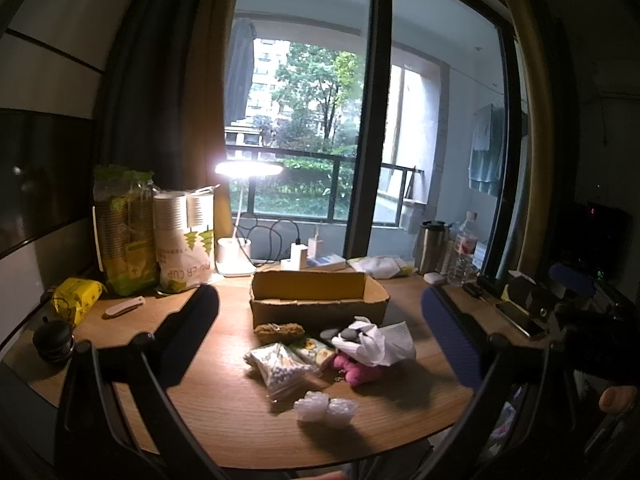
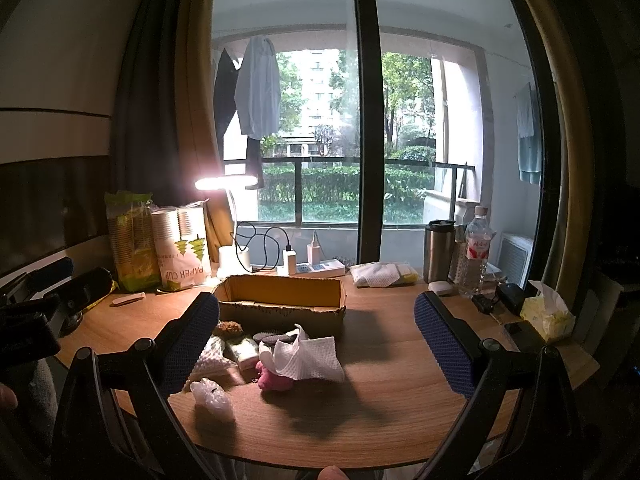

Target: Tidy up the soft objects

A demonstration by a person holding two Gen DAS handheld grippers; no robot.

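Both grippers hover above the round wood-grain table (image 1: 224, 420), and both are spread wide with nothing between their fingers. The left gripper (image 1: 320, 332) shows 2 long fingers padded in blue textured mesh; the right gripper (image 2: 318, 328) has the same dimpled blue pads (image 2: 444, 348).

At frame centre in the left view sits the soft clutter: a crumpled white paper towel (image 1: 384, 342) draped over a fuzzy pink plush toy (image 1: 358, 372), a clear zip bag of white cotton swabs (image 1: 278, 370) to its left, a small green printed tissue pack (image 1: 316, 350) between them, and a knobbly wad of clear bubble wrap (image 1: 326, 408) nearest the camera. A brown bumpy peanut-shaped plush (image 1: 279, 330) lies just beside the front wall of the open shallow cardboard box (image 1: 320, 302), whose torn rim runs ragged. Dark flat oval pieces (image 1: 340, 334) peek out beside the towel; what they are, I cannot tell.

In the right view, bare tabletop stretches right of the paper towel and down to the curved near edge. At upper left a lit white desk lamp (image 2: 226, 184) glows beside a crinkly plastic sleeve of paper cups (image 2: 182, 246).
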